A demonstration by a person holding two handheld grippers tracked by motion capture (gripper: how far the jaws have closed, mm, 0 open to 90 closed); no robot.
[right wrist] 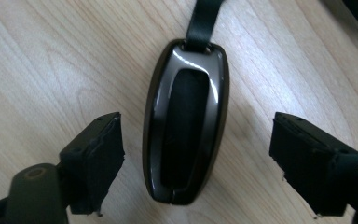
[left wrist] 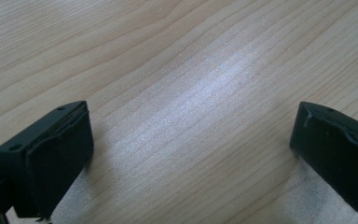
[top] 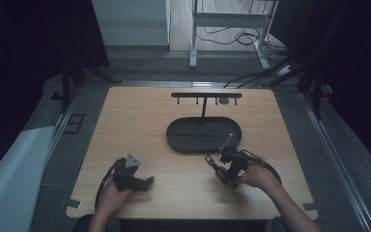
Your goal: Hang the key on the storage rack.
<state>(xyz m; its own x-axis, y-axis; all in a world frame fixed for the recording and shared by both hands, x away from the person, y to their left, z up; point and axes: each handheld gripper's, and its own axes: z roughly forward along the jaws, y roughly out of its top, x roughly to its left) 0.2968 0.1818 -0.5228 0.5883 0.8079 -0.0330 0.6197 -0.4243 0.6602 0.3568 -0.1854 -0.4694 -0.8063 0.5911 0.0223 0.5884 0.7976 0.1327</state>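
A dark glossy oval key fob [right wrist: 186, 126] with a black strap [right wrist: 204, 21] lies flat on the wooden table. My right gripper [right wrist: 196, 140] straddles it, with a gap between each pad and the fob's sides, so it is open. In the high view the right gripper [top: 218, 157] sits just in front of the black oval tray [top: 176, 140]. My left gripper [top: 147, 182] rests at the lower left of the table, held by a hand. Its jaws [left wrist: 191, 135] stand wide open over bare wood with nothing between them.
A black rack [top: 206, 95] with several small hooks rises on a post from the back of the tray. The wooden table [top: 140, 121] has bare room on its left half and behind the tray. Cables and a desk frame [top: 232, 29] lie on the floor beyond.
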